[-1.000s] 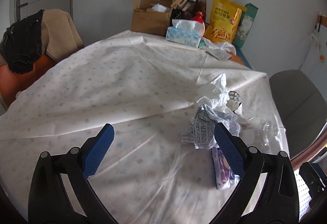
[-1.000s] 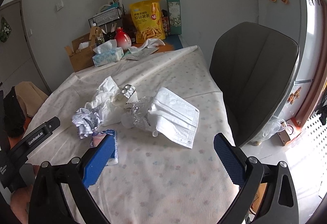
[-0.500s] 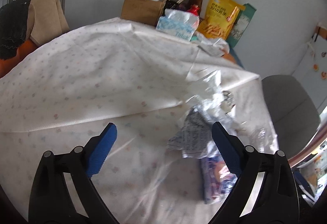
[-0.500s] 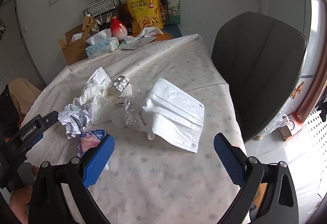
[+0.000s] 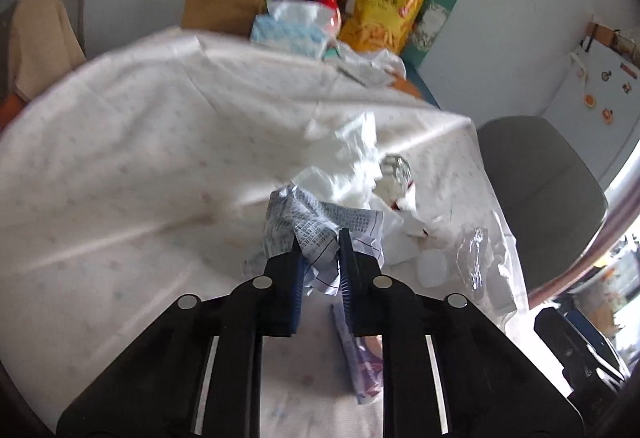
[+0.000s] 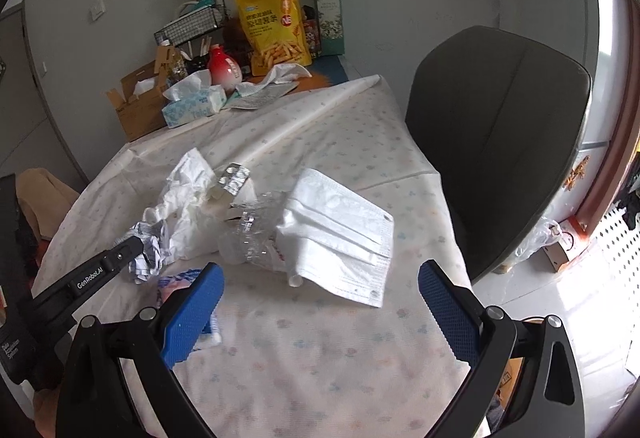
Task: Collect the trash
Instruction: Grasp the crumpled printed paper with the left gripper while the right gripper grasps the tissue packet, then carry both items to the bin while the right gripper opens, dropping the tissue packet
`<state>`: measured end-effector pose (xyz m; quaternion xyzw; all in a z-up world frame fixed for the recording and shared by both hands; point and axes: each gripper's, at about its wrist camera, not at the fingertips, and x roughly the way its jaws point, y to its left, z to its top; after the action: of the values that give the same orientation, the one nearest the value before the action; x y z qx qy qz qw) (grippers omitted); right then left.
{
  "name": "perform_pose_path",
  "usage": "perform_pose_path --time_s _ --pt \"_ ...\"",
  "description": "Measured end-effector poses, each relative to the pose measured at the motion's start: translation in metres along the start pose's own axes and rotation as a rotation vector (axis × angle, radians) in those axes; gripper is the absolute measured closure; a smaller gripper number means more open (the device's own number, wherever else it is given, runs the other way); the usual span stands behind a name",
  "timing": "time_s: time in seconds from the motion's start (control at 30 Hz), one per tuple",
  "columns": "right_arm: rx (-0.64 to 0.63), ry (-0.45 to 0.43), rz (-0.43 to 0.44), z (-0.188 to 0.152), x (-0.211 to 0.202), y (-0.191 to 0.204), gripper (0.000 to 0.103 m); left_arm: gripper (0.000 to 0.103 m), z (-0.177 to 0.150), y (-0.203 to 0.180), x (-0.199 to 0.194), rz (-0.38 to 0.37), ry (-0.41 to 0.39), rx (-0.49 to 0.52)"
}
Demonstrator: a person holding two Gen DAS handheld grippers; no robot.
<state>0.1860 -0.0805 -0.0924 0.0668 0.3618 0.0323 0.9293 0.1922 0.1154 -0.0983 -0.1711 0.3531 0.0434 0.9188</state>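
A crumpled printed paper (image 5: 316, 214) lies at the near left of a trash pile on the table. My left gripper (image 5: 320, 238) has its jaws closing, and the blue pads press on this paper from both sides. In the right wrist view the left gripper (image 6: 136, 244) holds the paper (image 6: 150, 256) low over the cloth. Behind it lie a white tissue (image 6: 188, 194), a blister pack (image 6: 234, 178), a clear plastic wrapper (image 6: 252, 234) and white face masks (image 6: 340, 230). A purple snack wrapper (image 5: 360, 350) lies nearest. My right gripper (image 6: 320, 272) hangs open, with nothing between its fingers.
A patterned white cloth (image 6: 320, 350) covers the table. At the far edge stand a cardboard box (image 6: 136, 110), a tissue box (image 6: 192, 106), a red bottle (image 6: 222, 68) and a yellow snack bag (image 6: 276, 26). A grey chair (image 6: 492, 142) stands close on the right.
My left gripper has moved forward to the pile and its jaws have gone from wide open to closed on the crumpled printed paper. The right gripper has hardly moved.
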Motion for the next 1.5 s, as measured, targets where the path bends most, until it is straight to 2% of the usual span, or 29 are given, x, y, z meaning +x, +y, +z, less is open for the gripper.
perform_pose_path --time_s 0.3,0.5,0.57,0.6,0.63,0.7,0.73,0.8,1.1,1.5 --pt "-0.105 0.065 0.120 -0.022 0.014 0.060 0.008 0.087 -0.001 0.051 -0.031 0.138 -0.045 -0.040" --pt "-0.158 0.123 0.149 -0.034 0.031 0.089 0.010 0.087 0.000 0.073 -0.039 0.190 -0.050 -0.060" --pt "-0.171 0.162 0.148 -0.038 0.041 0.093 0.022 0.087 0.000 0.075 -0.041 0.192 -0.052 -0.059" --pt "-0.172 0.204 0.155 -0.041 0.049 0.093 0.042 0.087 -0.001 0.075 -0.040 0.189 -0.050 -0.060" --pt "-0.172 0.231 0.158 -0.043 0.053 0.093 0.050 0.087 -0.003 0.074 -0.040 0.185 -0.047 -0.059" --pt "-0.186 0.223 0.160 -0.043 0.048 0.091 0.061 0.087 -0.005 0.069 -0.039 0.178 -0.043 -0.052" --pt "-0.170 0.231 0.184 -0.042 0.045 0.087 0.067 0.087 -0.006 0.064 -0.037 0.174 -0.038 -0.043" --pt "-0.168 0.219 0.185 -0.041 0.038 0.081 0.070 0.087 -0.006 0.053 -0.035 0.157 -0.033 -0.034" --pt "-0.102 0.115 0.174 -0.025 -0.011 0.032 0.071 0.087 -0.012 -0.019 -0.045 0.087 -0.056 0.071" --pt "0.096 -0.014 0.022 -0.020 -0.068 -0.101 0.071 0.087 -0.047 -0.144 -0.047 -0.059 -0.025 0.247"
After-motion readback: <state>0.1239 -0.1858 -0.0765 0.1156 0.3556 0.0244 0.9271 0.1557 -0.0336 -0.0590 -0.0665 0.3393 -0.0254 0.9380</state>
